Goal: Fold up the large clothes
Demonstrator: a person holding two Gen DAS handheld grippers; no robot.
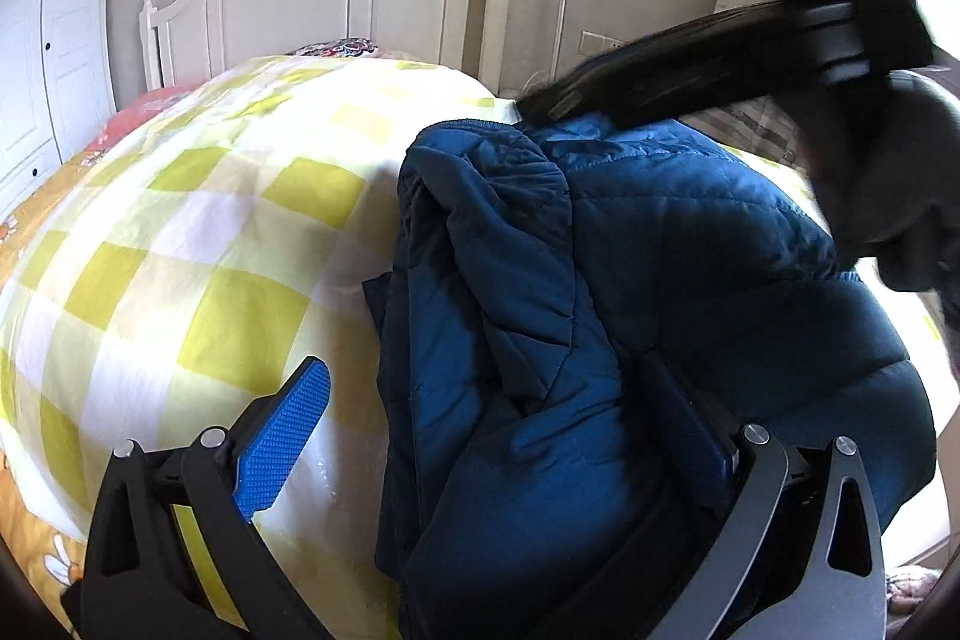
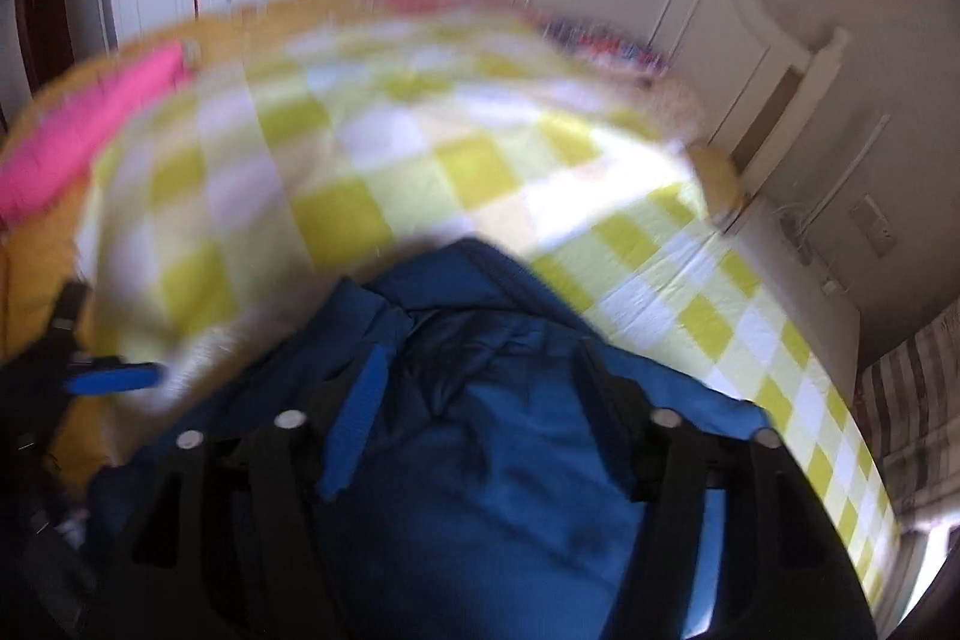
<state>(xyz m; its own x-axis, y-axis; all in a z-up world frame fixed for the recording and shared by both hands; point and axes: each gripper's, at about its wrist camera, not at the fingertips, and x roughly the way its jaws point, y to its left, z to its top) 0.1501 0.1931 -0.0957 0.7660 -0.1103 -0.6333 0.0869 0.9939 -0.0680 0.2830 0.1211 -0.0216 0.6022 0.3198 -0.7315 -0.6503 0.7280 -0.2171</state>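
Left gripper (image 1: 498,436) spread, one finger buried under blue jacket (image 1: 630,292), right gripper (image 2: 480,388) blurred, seemingly apart.

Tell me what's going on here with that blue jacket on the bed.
A person with a handheld gripper in each hand is folding a dark blue puffer jacket on a bed covered by a yellow checked quilt. The jacket lies bunched, not yet neatly folded. The left gripper is open around the jacket's near edge. The right gripper is open over the fabric; that view is motion-blurred.
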